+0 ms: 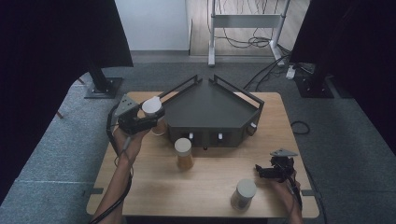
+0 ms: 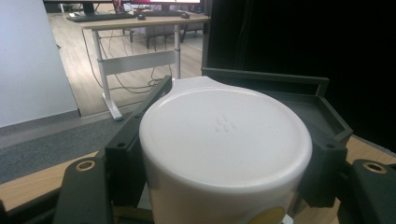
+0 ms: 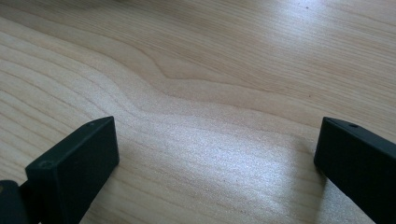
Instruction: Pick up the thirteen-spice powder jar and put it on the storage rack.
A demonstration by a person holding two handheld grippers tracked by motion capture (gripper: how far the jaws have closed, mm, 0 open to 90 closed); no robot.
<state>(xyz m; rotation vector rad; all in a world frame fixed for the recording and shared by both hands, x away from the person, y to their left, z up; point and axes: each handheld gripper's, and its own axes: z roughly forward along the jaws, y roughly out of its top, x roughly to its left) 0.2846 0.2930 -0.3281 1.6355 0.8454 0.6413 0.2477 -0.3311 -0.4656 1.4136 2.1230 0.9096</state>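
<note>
The left tool (image 1: 148, 120), on a forearm stretched toward the dark grey angular metal tray (image 1: 210, 109), pinches a smooth white-lidded round plastic jar (image 2: 224, 140) held above the grained wooden tabletop (image 1: 215, 182) at the tray's left edge. The right tool (image 1: 266, 171) rests low near the tabletop's right edge, jaws spread with nothing between them.

Left claw clamped and raised, right claw spread and low.

The left claw (image 1: 148, 120) sits at the end of a bare forearm stretched up from the bottom left, its black jaws pressed on both sides of a white-lidded jar (image 2: 224, 140) and its grey three-cornered plate facing up. The right claw (image 1: 262, 171) lies low near the right edge, its hand behind it, jaws standing wide apart with bare worktop (image 3: 210, 93) between them.
</note>
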